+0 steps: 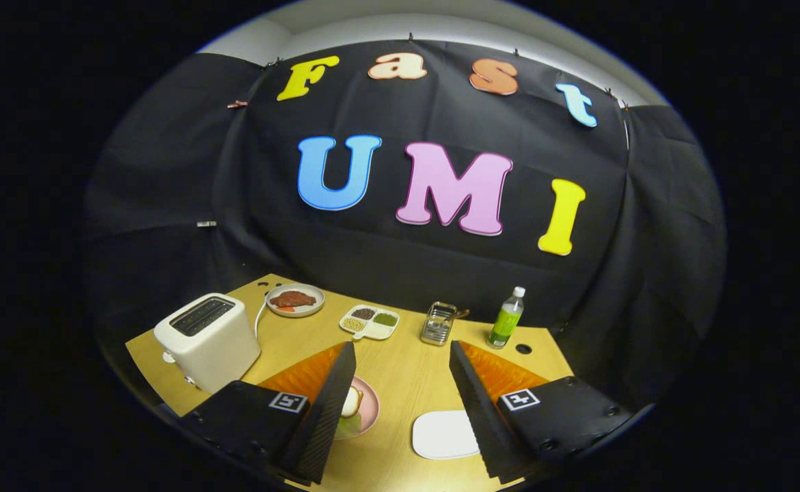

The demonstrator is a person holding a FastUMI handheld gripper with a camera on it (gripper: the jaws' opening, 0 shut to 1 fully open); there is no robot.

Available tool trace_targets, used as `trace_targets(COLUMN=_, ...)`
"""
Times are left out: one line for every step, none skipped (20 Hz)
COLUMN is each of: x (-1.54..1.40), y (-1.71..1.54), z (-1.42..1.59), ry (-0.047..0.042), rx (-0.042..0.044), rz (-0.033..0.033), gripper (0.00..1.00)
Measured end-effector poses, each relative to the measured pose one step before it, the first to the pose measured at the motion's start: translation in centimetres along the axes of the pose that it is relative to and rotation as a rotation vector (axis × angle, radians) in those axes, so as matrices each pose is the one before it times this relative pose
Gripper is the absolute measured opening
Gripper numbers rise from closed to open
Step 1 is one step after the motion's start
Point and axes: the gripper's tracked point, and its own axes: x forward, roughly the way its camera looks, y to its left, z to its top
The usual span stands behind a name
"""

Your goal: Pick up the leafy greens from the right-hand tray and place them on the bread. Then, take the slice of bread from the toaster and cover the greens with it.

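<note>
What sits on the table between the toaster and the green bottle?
In the gripper view, past the open fingers: between toaster and green bottle lie a divided dish of grains and a small metal container.

Left finger (pixel 324 417) covers most of the pink plate (pixel 371 408); the bread (pixel 352 402) and greens (pixel 348 427) on it only peek out beside that finger. Right finger (pixel 478 417) hides the right end of the white tray (pixel 443 434), just right of the plate. Fingers spread wide, nothing between them. Toaster (pixel 208 339), left of the plate: slot contents too dark to tell. Divided dish (pixel 370 321) behind the plate: fillings too small to identify.
</note>
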Motion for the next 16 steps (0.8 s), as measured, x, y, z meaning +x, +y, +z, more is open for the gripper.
trace_targets(x=-1.031, y=0.27, z=1.294, ry=-0.02188, rx=0.0019, rz=-0.00472, gripper=0.87)
trace_targets(x=-1.118, y=0.132, z=1.314, ry=-0.02411, rx=0.00707, rz=-0.00357, gripper=0.86)
trace_targets(x=-0.922, y=0.131, z=1.318, ry=-0.0201, rx=0.00637, rz=-0.00284, gripper=0.87)
trace_targets(x=-0.819, y=-0.097, z=1.113, ry=-0.0216, rx=0.0004, rz=-0.0107, gripper=0.87)
trace_targets(x=-0.728, y=0.011, z=1.109, ry=-0.01986, rx=0.0007, rz=-0.00548, gripper=0.9)
trace_targets(x=-0.65, y=0.126, z=0.898, ry=-0.01509, rx=0.00426, rz=-0.00929, gripper=0.94)
trace_targets(x=-0.55, y=0.209, z=0.722, ry=-0.01499, rx=0.00591, rz=-0.00805, gripper=0.95)
trace_targets(x=-0.583, y=0.133, z=0.656, ry=-0.01344, rx=-0.00053, rz=-0.00722, gripper=0.96)
trace_targets(x=-0.447, y=-0.021, z=0.417, ry=-0.00932, rx=-0.00193, rz=-0.00859, gripper=0.97)
trace_targets(x=-0.431, y=0.083, z=0.35, ry=-0.01082, rx=-0.00573, rz=-0.00366, gripper=0.97)
trace_targets(x=-0.44, y=0.231, z=0.266, ry=-0.00282, rx=-0.00424, rz=-0.00397, gripper=0.98)
trace_targets(x=-0.403, y=0.121, z=0.122, ry=-0.00288, rx=-0.00405, rz=-0.00513, gripper=0.98)
trace_targets(x=-0.358, y=0.264, z=0.144, ry=-0.00527, rx=-0.0056, rz=-0.00357, gripper=0.97)
trace_targets(x=-0.216, y=0.126, z=0.011, ry=-0.00067, rx=-0.00886, rz=-0.00226, gripper=0.98)
trace_targets(x=-0.235, y=0.21, z=-0.056, ry=0.00143, rx=-0.00605, rz=0.00062, gripper=0.97)
trace_targets(x=-0.203, y=0.239, z=-0.188, ry=0.00663, rx=0.00134, rz=0.00477, gripper=0.97)
